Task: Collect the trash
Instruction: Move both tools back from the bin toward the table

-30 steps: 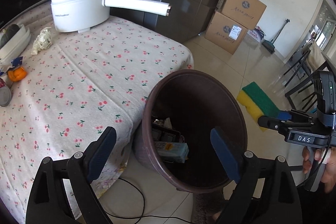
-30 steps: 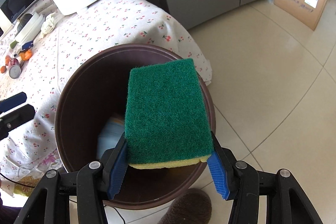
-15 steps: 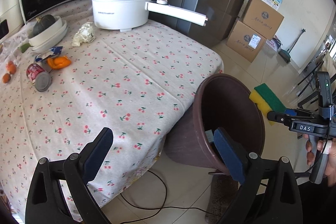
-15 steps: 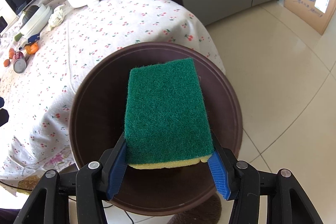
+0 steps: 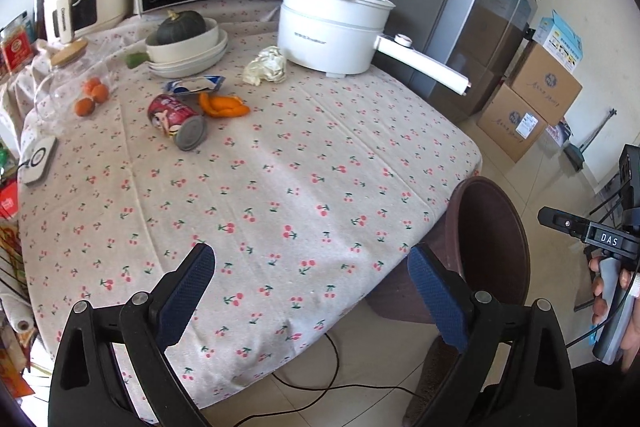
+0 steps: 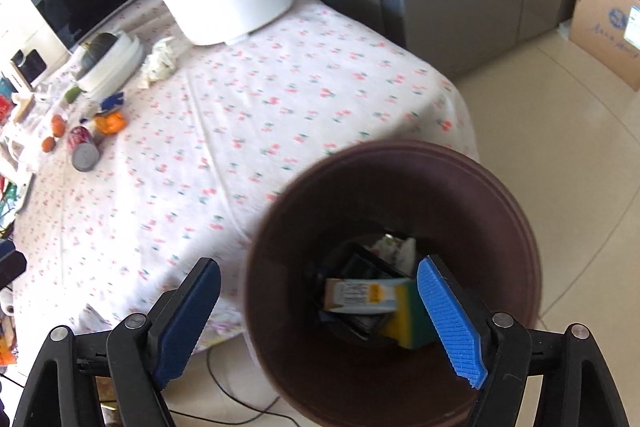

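Right hand-held gripper (image 6: 318, 311) and left hand-held gripper (image 5: 314, 291) gape empty; sponge (image 6: 408, 323) lies in bin (image 6: 500, 187).

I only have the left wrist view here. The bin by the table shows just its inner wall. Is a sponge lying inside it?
Observer: Yes. The right wrist view looks straight down into the bin, and a green and yellow sponge lies at the bottom.
Reviewer: My view cuts off the other gripper's fingers. Is it holding anything?
Observer: No. The right gripper is open above the bin's mouth, with nothing between its fingers.
Reviewer: Anything else down there?
Observer: A small carton lies right beside the sponge, on top of some dark items too blurred to name.
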Available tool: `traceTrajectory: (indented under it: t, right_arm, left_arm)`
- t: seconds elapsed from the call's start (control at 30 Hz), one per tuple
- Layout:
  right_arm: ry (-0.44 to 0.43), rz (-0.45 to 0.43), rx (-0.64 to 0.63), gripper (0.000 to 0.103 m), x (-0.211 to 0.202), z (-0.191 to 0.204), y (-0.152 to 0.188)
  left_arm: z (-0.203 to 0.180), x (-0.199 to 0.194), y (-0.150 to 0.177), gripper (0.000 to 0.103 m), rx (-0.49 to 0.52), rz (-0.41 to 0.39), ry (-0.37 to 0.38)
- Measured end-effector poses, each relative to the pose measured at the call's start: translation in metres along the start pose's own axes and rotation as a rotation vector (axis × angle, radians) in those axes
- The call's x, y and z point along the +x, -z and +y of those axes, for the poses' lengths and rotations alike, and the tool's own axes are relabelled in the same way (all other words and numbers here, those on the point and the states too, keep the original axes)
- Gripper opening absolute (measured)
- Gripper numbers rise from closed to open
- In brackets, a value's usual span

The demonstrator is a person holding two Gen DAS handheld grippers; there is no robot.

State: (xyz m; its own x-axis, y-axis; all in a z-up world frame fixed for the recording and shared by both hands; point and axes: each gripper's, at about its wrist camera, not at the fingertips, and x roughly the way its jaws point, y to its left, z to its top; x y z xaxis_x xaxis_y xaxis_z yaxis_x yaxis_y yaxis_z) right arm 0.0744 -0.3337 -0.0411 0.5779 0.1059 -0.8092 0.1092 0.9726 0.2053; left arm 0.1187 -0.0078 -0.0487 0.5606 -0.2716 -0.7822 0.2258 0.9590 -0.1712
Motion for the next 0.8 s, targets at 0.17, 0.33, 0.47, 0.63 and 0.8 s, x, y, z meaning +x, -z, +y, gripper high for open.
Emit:
traceTrajectory:
  t: [0.17, 0.33, 0.47, 0.63, 0.8]
  right_arm:
    - [-0.042, -0.006, -0.024, 0.087, 0.009, 0.04, -0.011]
    - [-0.081, 0.002, -0.042, 0.088, 0.023, 0.075, -0.02]
    - [-0.096, 0.015, -0.06, 0.088, 0.036, 0.099, -0.025]
    - [-0.084, 0.037, -0.105, 0.088, 0.054, 0.118, -0.034]
    - [-0.006, 0.03, -0.18, 0.089, 0.075, 0.13, -0.047]
  left_arm:
    - [0.041, -0.011, 0.002, 0.103, -0.087, -0.011, -0.049]
    - [0.081, -0.016, 0.006, 0.103, -0.173, -0.008, -0.097]
    - [0.104, -0.012, 0.006, 0.103, -0.215, 0.006, -0.129]
    - [0.122, 0.005, -0.008, 0.103, -0.24, 0.04, -0.179]
    - [0.138, 0.032, -0.037, 0.103, -0.308, 0.037, -0.227]
